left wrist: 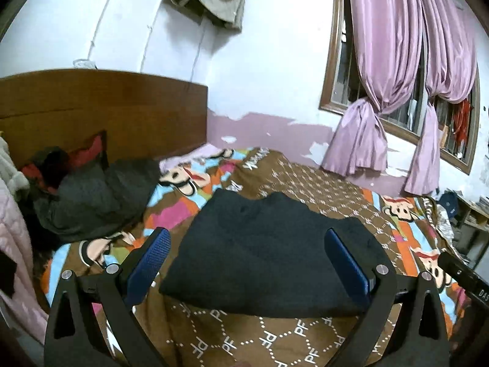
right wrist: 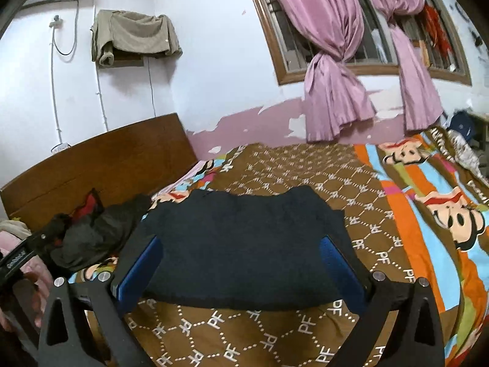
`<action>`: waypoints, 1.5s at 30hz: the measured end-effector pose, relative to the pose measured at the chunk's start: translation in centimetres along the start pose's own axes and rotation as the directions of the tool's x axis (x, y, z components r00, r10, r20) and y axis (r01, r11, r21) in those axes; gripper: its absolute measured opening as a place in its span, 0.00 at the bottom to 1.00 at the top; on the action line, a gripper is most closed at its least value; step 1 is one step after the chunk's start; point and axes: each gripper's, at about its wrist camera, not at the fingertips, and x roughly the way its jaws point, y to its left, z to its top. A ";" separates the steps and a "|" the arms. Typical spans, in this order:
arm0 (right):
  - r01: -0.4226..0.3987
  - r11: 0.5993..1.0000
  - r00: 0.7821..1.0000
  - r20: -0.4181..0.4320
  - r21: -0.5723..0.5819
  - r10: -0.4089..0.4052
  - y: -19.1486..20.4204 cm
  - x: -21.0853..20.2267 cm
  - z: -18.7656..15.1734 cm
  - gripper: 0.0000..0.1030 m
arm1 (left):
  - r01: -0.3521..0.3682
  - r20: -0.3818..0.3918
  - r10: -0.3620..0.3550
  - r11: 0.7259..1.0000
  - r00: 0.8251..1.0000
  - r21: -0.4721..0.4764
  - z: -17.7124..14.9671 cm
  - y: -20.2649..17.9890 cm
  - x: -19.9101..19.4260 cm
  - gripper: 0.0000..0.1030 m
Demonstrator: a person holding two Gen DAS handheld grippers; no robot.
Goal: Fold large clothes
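Navy-black fabric, a folded garment (left wrist: pixel 269 253), lies as a thick, roughly rectangular bundle on the brown patterned bedspread (left wrist: pixel 244 342), its near edge straight and its far edge wavy. Seen from the left wrist, the left gripper (left wrist: pixel 253 263) hangs above the near side of the bundle with its blue-padded fingers (left wrist: pixel 149 263) spread wide, one over each end of the cloth, and nothing is caught between them. The right wrist view shows the same: the right gripper (right wrist: pixel 241 266) has its jaws fully apart, framing the garment (right wrist: pixel 244 244) without pinching it. Whether either set of pads rests on the cloth cannot be told. A crumpled dark grey jacket (left wrist: pixel 97 195) with red lining lies toward the wooden headboard (left wrist: pixel 101 110), well apart from the folded bundle. Pink curtains (left wrist: pixel 391 70), knotted at mid height, hang over a barred window on the far wall, and a beige cloth (right wrist: pixel 134 33) is draped high on the white wall above the headboard.
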 end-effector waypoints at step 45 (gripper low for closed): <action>0.112 0.983 0.987 -0.097 -0.147 -0.127 2.8 3.0 -8.6 1.00 | 0.068 -0.087 -0.050 0.974 0.995 0.216 -9.6 0.8 3.1 0.96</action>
